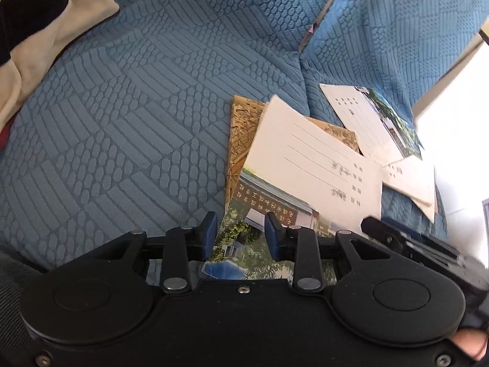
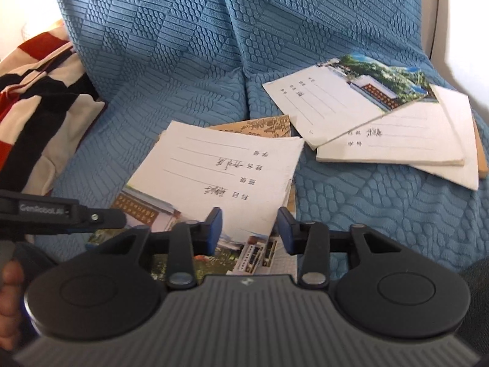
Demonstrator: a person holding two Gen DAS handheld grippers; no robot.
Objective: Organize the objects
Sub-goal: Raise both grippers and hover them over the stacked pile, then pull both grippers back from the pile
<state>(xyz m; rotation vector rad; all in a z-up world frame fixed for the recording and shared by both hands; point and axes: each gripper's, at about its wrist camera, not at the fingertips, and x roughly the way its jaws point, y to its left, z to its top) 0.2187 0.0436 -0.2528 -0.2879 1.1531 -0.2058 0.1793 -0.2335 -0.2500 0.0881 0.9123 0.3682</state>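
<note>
A white notebook (image 1: 311,171) (image 2: 226,168) with ruled lines, handwriting and a building photo lies on top of a brown-covered notebook (image 1: 241,128) (image 2: 266,125) on the blue sofa cover. My left gripper (image 1: 242,234) hovers over its photo end, jaws open, with the cover's left edge under the gap and neither pad pressing. My right gripper (image 2: 250,231) stands open over the same notebook's near right corner. A second loose pile of notebooks (image 2: 351,98) (image 1: 366,122) lies further right, the top one skewed over white ones (image 2: 428,140).
The textured blue sofa cover (image 1: 122,122) spreads to the left and behind, with a seam between two cushions (image 2: 241,79). A red, black and cream striped cloth (image 2: 36,98) (image 1: 45,30) lies at the left. A person's fingers (image 2: 9,290) hold the left gripper's handle.
</note>
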